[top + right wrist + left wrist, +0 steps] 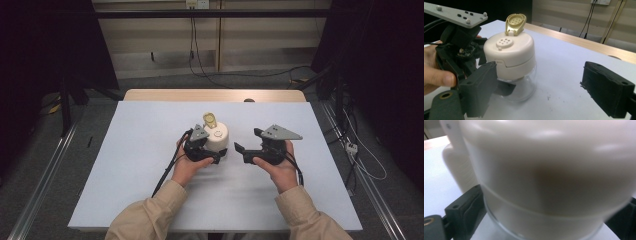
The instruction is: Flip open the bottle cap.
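Observation:
A small glass jar (pixel 218 136) with a wide cream lid stands upright at the middle of the white table top (pixel 140 165). Its yellowish flip cap (pixel 210 119) is hinged up, which uncovers the sprinkle holes (pixel 504 43). My left gripper (pixel 219 152) is shut on the jar, its jaws against the clear glass base (pixel 544 225). The jar (pixel 549 170) is very close and blurred in the left gripper view. My right gripper (pixel 248 141) is open just right of the jar and apart from it. In the right gripper view the jar (pixel 510 56) stands past the right gripper's (pixel 544 92) left jaw.
A wooden table edge (pixel 215 95) runs along the far side of the white top. Dark stands and cables (pixel 200 60) lie on the floor beyond and to the right. Metal rails (pixel 40 185) flank the table.

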A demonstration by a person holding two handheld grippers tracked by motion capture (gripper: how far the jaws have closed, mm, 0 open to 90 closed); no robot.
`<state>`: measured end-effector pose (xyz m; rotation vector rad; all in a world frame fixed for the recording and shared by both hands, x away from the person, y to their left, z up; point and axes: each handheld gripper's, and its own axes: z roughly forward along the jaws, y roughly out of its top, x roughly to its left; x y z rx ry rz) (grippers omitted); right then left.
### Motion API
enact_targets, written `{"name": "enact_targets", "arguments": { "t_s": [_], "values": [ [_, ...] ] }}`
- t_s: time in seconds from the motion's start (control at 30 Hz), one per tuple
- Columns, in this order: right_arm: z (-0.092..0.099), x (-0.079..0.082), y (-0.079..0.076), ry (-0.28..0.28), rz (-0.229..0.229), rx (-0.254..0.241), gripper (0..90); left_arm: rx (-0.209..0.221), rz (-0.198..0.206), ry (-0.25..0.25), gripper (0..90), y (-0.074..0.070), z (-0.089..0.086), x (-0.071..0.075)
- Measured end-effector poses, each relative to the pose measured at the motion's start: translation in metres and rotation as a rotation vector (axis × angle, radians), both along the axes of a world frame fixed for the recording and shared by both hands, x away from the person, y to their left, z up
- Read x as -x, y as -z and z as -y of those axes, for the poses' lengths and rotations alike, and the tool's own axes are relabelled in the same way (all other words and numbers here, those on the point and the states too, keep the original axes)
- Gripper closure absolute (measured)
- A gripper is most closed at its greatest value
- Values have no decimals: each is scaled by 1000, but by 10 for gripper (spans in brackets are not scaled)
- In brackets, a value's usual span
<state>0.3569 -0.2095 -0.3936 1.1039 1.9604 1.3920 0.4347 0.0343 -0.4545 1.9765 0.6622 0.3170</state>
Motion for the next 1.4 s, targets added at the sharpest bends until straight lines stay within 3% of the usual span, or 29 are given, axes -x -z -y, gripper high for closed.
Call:
{"name": "enact_targets", "arguments": {
  "t_s": [0.03,0.13,0.3,0.47,0.57,0.77,1.0,1.17,1.33,1.4],
  "values": [
    [3,3,2,0,-7,4,120,-20,-3,5,35,0,-1,1],
    [10,10,10,6,-13,8,107,4,-44,17,52,1,-11,3],
    [18,21,21,16,-22,7,100,67,-60,1,54,-3,-35,14],
    [23,29,27,23,-31,26,76,79,-61,-11,50,-9,-59,25],
    [26,33,29,21,-28,30,56,97,-61,9,43,-9,-76,30],
    [30,41,32,7,-21,32,38,37,-22,-11,40,-9,-107,40],
    [33,46,36,22,-21,55,43,45,-33,-39,41,-11,-136,47],
    [38,50,42,35,-24,44,52,60,-17,-49,42,-12,-149,53],
    [45,56,45,61,-31,26,58,80,-40,-53,44,-11,-159,57],
    [48,57,45,70,-31,18,59,73,-25,-59,48,-11,-162,59]
  ]
}}
